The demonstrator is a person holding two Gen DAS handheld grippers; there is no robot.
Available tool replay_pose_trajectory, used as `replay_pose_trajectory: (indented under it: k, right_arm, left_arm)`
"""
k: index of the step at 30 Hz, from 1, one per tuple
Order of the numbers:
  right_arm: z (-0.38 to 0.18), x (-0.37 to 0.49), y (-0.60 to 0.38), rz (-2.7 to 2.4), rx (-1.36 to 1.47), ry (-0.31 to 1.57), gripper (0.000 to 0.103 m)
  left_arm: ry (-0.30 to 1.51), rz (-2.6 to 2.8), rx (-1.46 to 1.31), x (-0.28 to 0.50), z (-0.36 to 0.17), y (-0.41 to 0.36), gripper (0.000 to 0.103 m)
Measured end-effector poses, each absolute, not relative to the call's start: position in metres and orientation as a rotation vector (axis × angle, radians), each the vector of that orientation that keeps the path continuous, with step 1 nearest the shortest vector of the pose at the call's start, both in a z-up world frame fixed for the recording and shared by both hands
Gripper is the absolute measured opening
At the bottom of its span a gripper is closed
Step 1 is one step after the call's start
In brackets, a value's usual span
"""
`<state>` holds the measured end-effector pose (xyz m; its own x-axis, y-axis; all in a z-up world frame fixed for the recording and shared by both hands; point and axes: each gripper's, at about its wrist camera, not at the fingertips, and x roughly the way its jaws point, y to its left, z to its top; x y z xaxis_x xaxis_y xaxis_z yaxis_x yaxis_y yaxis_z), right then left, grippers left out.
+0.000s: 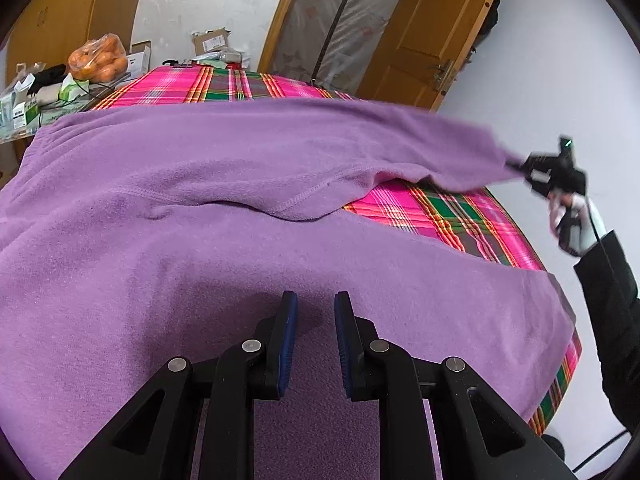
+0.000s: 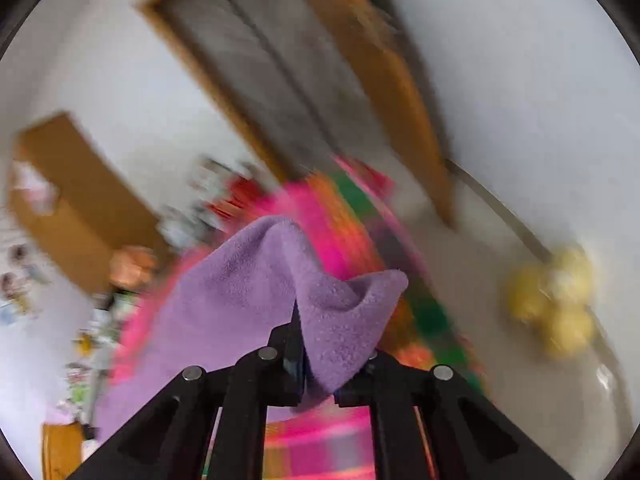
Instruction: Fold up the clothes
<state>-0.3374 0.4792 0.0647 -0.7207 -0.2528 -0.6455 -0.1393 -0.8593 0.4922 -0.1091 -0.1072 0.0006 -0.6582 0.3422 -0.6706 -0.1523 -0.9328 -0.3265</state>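
At the far left of the left wrist view, small boxes (image 1: 24,114) and a bag of oranges (image 1: 100,58) are sitting beside the counter (image 1: 224,86), which is wearing a pink-and-green plaid cloth; the print on the boxes is too small to read. A purple fleece garment (image 1: 200,200) is lying spread over most of that counter, its near hem reaching right under the left tongs (image 1: 316,304). Those tongs are hovering low over the fleece, pointing down at a slant, jaws standing slightly apart with nothing between the blue pads (image 1: 289,320) — only bare fabric beneath. Further right, one sleeve of the garment is stretching out past the counter's edge to the right tongs (image 1: 516,166), carried by a gloved hand (image 1: 572,220) in a dark sleeve (image 1: 612,300). In the right wrist view, heavily blurred, the right tongs (image 2: 316,376) are clamping a fold of the purple sleeve end — the fabric is bunching up between the jaws.
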Motion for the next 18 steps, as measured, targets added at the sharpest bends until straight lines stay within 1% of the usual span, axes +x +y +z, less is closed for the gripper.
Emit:
replay_pose_trajectory:
  k: [1,3,7,9,10,11,13,14,16,18]
  right_arm:
    - [0.052,-0.341,0.486,-2.745,1.214,-0.824,0.013]
    - [0.038,-0.345,0.495,-2.751,1.250,-0.839,0.014]
    - [0.039,-0.355,0.494,-2.756,1.254,-0.796,0.014]
    - [0.043,-0.358,0.492,-2.761,1.224,-0.768,0.019]
    - [0.047,-0.359,0.490,-2.771,1.197,-0.753,0.023]
    - [0.050,-0.357,0.490,-2.782,1.169,-0.749,0.024]
    - [0.060,-0.351,0.491,-2.796,1.085,-0.758,0.023]
    - [0.066,-0.347,0.492,-2.798,1.019,-0.763,0.018]
    - [0.077,-0.337,0.493,-2.801,0.877,-0.762,0.012]
    - [0.077,-0.335,0.498,-2.819,0.885,-0.774,0.011]
  left_arm:
    - [-0.353,2.609,-1.130,-0.109,0.001,-0.108,0.019]
    - [-0.356,2.605,-1.132,-0.109,0.000,-0.108,0.019]
    - [-0.361,2.600,-1.133,-0.109,0.000,-0.109,0.019]
    - [-0.360,2.600,-1.134,-0.109,0.000,-0.109,0.019]
    - [-0.360,2.599,-1.134,-0.109,0.000,-0.109,0.019]
    - [-0.362,2.598,-1.135,-0.109,0.000,-0.109,0.019]
    - [-0.362,2.597,-1.134,-0.109,0.000,-0.109,0.019]
    - [-0.363,2.597,-1.134,-0.109,0.000,-0.109,0.019]
    - [-0.362,2.595,-1.134,-0.109,0.000,-0.108,0.019]
    - [-0.365,2.593,-1.134,-0.110,0.000,-0.108,0.019]
